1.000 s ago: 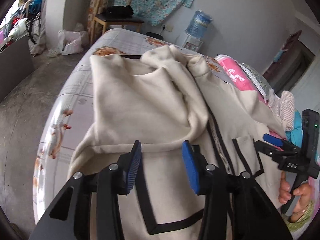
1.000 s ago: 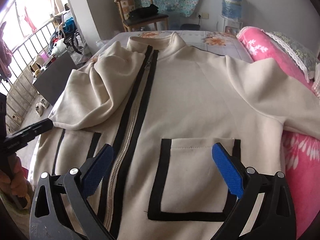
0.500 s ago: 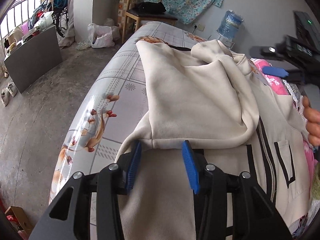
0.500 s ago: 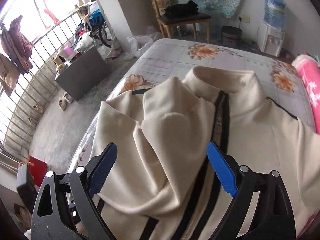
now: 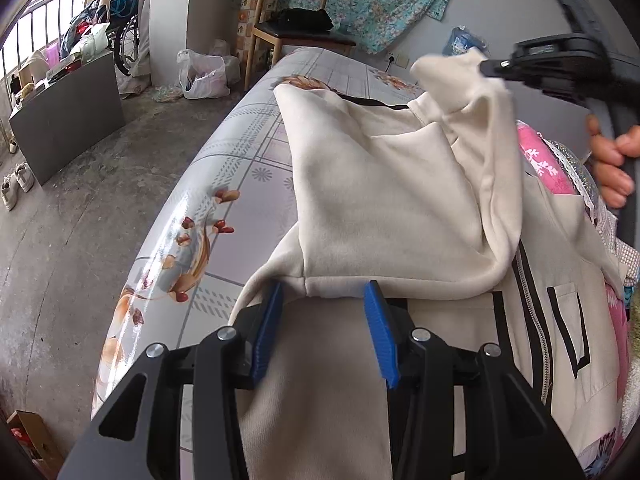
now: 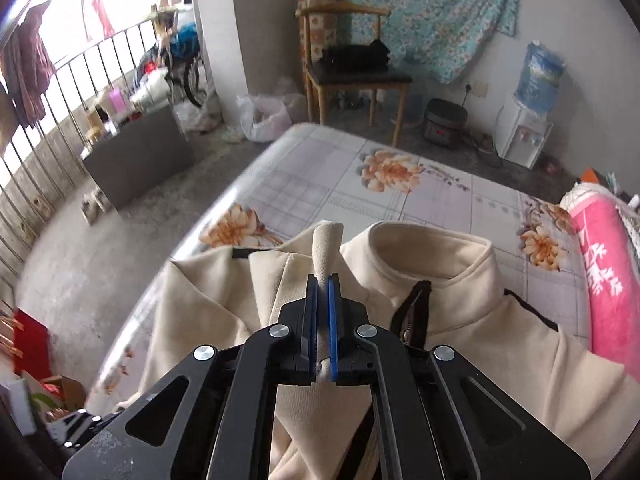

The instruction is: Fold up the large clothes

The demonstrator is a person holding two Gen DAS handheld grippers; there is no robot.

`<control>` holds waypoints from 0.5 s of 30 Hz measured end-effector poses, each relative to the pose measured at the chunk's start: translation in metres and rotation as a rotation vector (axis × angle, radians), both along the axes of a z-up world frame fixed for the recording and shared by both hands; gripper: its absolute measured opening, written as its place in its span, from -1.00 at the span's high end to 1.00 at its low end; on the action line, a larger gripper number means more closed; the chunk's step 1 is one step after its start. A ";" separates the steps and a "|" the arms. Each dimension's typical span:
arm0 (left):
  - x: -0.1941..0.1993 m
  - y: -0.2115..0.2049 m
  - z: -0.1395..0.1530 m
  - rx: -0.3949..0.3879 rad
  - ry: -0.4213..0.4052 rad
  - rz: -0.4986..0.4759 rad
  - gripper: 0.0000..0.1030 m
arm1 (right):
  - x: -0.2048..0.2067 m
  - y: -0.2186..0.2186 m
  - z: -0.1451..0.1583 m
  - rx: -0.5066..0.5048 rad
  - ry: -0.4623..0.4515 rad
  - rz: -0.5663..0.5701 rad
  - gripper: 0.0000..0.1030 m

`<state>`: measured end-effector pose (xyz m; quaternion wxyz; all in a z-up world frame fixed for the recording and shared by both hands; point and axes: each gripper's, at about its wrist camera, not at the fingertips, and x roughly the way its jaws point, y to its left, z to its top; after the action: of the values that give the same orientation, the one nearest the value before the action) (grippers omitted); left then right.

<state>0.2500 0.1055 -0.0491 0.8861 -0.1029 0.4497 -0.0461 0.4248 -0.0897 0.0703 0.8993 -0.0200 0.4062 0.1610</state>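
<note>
Left wrist view: a cream zip jacket (image 5: pixel 400 200) lies on a floral-sheeted bed (image 5: pixel 240 168), one sleeve folded across its front. The left gripper (image 5: pixel 326 308) hangs over the sleeve's cuff edge, jaws partly spread, pads beside the fabric and not pinching it. At upper right, a hand (image 5: pixel 608 168) holds the right gripper (image 5: pixel 490 68), which lifts a fold of the jacket.

Right wrist view: the right gripper (image 6: pixel 323 292) is pressed together on a cream fold near the collar (image 6: pixel 432 252), with the jacket (image 6: pixel 500 360) spread below.
</note>
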 end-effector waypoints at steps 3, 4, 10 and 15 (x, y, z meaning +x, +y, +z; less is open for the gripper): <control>-0.001 0.001 0.000 -0.008 -0.003 -0.001 0.20 | -0.040 -0.059 0.036 0.171 -0.050 -0.022 0.95; -0.001 0.001 0.000 -0.010 -0.004 -0.001 0.20 | -0.054 -0.078 0.042 0.212 -0.061 -0.031 0.95; 0.000 0.001 0.000 -0.007 -0.011 0.002 0.19 | -0.131 -0.173 0.003 0.315 0.035 -0.106 0.57; 0.000 0.000 0.001 0.011 -0.007 -0.003 0.19 | -0.178 -0.229 -0.059 0.287 0.151 -0.287 0.06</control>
<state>0.2502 0.1055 -0.0483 0.8880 -0.0971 0.4472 -0.0454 0.2464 -0.3187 0.0113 0.8736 0.1784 0.4439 0.0887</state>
